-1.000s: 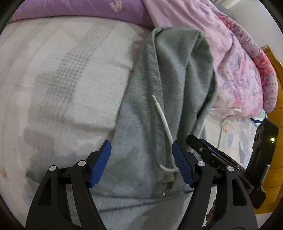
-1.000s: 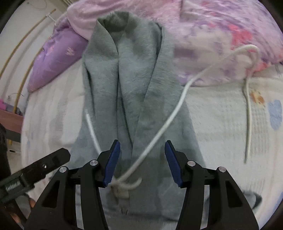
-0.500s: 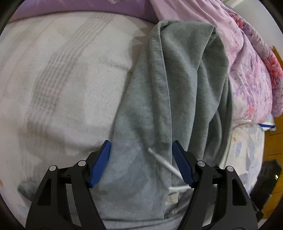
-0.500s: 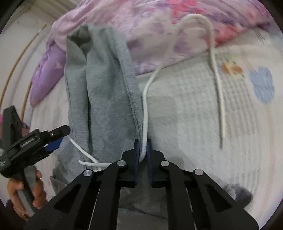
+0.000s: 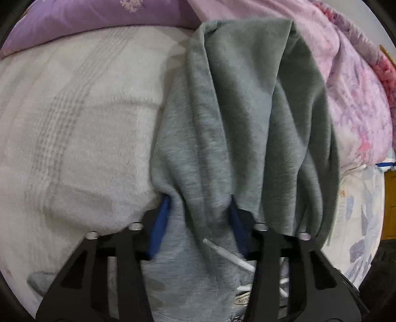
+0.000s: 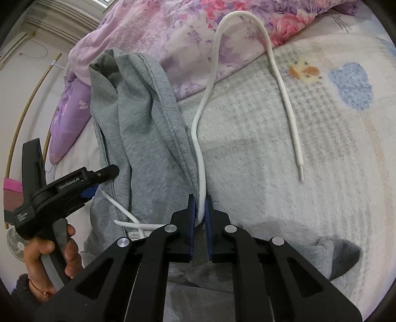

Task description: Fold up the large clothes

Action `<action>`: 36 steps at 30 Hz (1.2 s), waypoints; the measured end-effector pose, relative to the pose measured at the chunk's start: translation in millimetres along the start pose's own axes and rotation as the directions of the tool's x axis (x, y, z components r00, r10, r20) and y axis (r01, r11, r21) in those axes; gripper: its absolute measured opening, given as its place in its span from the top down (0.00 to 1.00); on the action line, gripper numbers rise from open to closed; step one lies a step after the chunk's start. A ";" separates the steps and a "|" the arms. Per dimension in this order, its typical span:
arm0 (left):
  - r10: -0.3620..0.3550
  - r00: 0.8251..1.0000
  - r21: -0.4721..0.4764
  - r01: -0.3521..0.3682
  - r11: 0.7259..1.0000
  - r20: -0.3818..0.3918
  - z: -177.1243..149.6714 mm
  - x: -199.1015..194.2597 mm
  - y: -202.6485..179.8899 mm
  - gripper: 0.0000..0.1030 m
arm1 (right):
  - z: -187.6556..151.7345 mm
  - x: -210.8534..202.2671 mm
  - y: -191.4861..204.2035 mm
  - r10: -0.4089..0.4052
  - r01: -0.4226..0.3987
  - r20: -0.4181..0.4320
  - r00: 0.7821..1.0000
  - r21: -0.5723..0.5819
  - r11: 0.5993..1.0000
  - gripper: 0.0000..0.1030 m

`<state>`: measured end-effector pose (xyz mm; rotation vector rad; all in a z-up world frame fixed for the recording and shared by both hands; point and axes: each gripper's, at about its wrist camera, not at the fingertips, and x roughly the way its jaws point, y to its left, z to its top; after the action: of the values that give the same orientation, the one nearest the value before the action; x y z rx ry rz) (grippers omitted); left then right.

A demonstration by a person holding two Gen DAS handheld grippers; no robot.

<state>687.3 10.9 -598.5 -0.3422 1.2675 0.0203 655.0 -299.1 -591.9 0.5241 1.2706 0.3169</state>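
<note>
A grey fleece garment (image 5: pixel 247 111) lies lengthwise on the bed, folded narrow, with a white drawstring (image 6: pixel 272 62) looping out to its right over the blanket. My left gripper (image 5: pixel 200 200) points down at the garment's near end. Its jaws are closing, and a gathered ridge of grey cloth is pinched between the blue pads. The drawstring's other end (image 5: pixel 222 252) lies just inside the right finger. My right gripper (image 6: pixel 200 205) is shut on the drawstring at the garment's right edge. In the right wrist view the left gripper (image 6: pixel 104 180) shows at the left, held by a hand (image 6: pixel 49 252).
A pink floral quilt (image 6: pixel 198 29) is heaped behind the garment and a purple pillow (image 5: pixel 74 19) lies at the back left. A white patterned blanket (image 5: pixel 74 123) covers the bed. A grey cloth end (image 6: pixel 334 255) sticks out at the near right. Wooden furniture (image 5: pixel 389 198) stands past the bed's right edge.
The left jaws have narrowed and bunched the grey cloth between them after moving forward over the garment. The right gripper shifted right to the garment's edge and shut on the drawstring.
</note>
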 end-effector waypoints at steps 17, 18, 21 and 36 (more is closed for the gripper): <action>-0.315 0.946 -0.343 0.270 0.900 -0.081 -79.4 -63.9 121.9 0.65 | -58.5 -43.9 -30.2 -0.006 0.010 -0.022 1.000 0.170 0.985 0.91; -0.330 0.942 -0.360 0.289 0.887 -0.058 -79.2 -66.3 123.4 0.63 | -52.2 -47.7 -20.6 -0.029 0.029 -0.002 1.000 0.128 0.991 0.91; -0.280 0.960 -0.293 0.274 0.916 0.022 -68.1 -91.9 119.5 0.30 | -25.8 -57.9 5.6 -0.101 0.099 0.071 0.992 0.034 0.994 0.87; -0.090 0.994 0.033 0.088 0.996 0.058 -1.1 -80.9 64.3 0.94 | 75.6 -25.0 43.9 -0.066 0.084 0.129 0.989 -0.137 0.987 0.95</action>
<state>648.6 85.5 -538.6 -0.3694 1.1917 -0.0642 723.2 -289.7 -532.6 0.3677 1.1345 0.3046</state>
